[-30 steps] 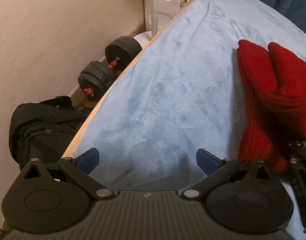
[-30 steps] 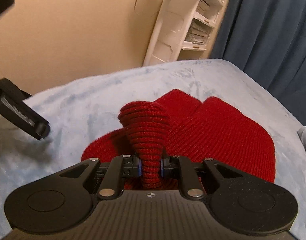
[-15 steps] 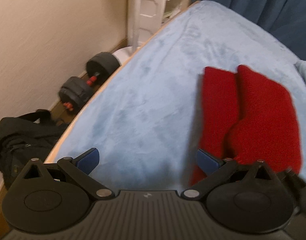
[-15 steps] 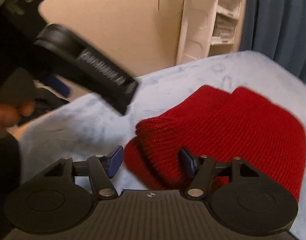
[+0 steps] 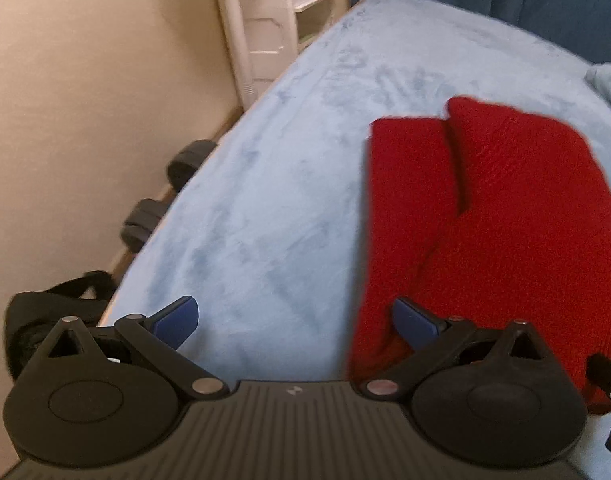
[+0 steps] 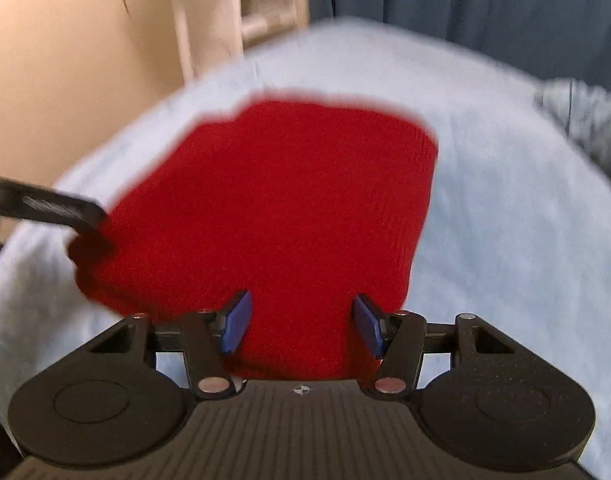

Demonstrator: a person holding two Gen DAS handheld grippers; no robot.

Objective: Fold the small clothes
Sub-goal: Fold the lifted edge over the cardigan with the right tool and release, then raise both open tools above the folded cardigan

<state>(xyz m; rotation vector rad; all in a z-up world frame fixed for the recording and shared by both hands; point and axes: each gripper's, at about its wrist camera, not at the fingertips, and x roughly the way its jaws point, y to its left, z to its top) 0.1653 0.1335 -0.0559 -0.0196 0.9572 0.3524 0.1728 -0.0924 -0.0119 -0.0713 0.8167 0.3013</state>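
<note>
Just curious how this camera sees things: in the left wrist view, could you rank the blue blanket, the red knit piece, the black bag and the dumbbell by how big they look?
1. blue blanket
2. red knit piece
3. black bag and dumbbell: both partly hidden, unsure.

black hand-held gripper with blue finger pads, silver pivot screws.

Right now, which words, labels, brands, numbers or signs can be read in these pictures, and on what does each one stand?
Readable text: none.
Small emblem on the left gripper body: a mark, no letters.
Similar emblem on the right gripper body: no letters.
Pale marking on the left gripper's finger, seen in the right wrist view: too blurred.
</note>
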